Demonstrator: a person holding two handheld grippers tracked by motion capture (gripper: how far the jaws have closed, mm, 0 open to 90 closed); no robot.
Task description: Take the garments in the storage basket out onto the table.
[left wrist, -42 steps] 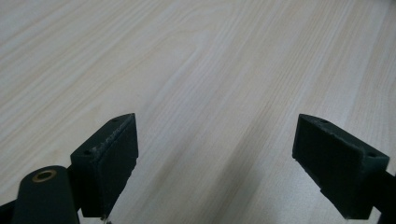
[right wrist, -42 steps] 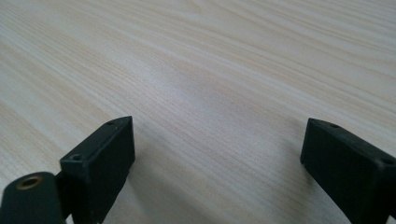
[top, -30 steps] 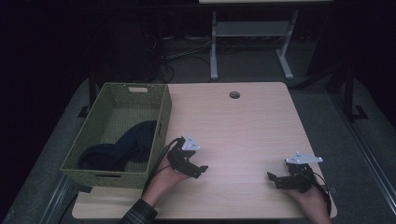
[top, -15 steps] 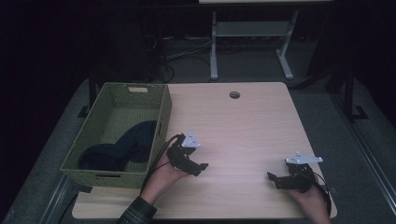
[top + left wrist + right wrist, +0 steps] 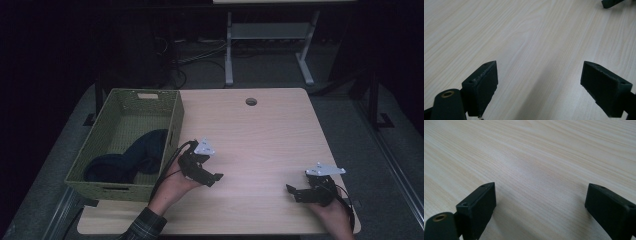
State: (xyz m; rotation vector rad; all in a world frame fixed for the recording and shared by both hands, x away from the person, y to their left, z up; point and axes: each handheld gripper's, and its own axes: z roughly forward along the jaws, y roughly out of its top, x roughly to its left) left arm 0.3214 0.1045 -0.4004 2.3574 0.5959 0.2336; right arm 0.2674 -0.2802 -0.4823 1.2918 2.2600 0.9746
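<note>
Dark blue cloth (image 5: 142, 152) crumpled in basket (image 5: 175, 117).

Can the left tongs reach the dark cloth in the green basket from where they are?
Probably yes. The left tongs sit open and empty right beside the basket, and the dark cloth lies uncovered inside. Only the basket's wall stands between them, so they would have to lift over it first.

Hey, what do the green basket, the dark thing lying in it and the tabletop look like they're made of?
Green basket: seemingly woven fibre or plastic weave, matte; its walls show a fine plaited texture. Dark blue cloth: soft fabric, crumpled in limp folds. Table: pale wood or wood-look laminate, smooth, with long grain lines; which one is unclear.
</note>
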